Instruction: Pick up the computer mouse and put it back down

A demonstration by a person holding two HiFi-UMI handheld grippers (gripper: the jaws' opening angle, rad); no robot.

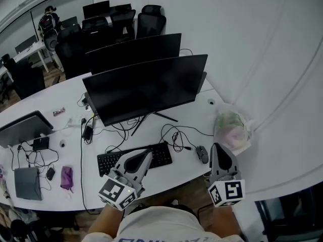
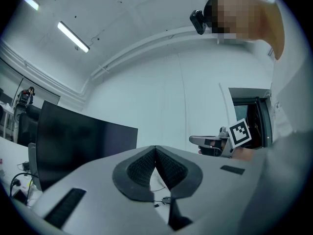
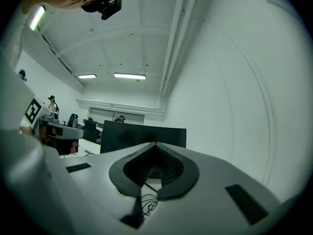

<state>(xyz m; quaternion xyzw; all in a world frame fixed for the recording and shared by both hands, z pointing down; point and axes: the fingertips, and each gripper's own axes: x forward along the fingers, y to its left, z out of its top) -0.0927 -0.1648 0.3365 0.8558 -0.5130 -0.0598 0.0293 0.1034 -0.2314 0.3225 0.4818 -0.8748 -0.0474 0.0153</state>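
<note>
I look down on a long white desk that runs across the room. A wide dark monitor stands on it, and a second monitor stands directly behind that one; both screens are black. Further left on the same desk lies a closed laptop. In front of the big monitor lies a black keyboard, and my left gripper covers its left part in the head view. At the right end of the desk, near the wall, sits a crumpled plastic bag with something pale green and pink inside. Loose black cables curl on the desk between the monitor foot and the keyboard.

The left gripper hangs over the keyboard and points level. In the left gripper view its two jaws meet at the tip and nothing is between them, so it is clenched and empty. The right gripper is at the front right corner of the desk. Its own view shows its jaws pressed together too, with no thing inside.

The computer mouse lies on the desk, to the right of the keyboard and just left of the right gripper's tip. Neither gripper holds it. A small purple pouch lies far left near the front edge.
</note>
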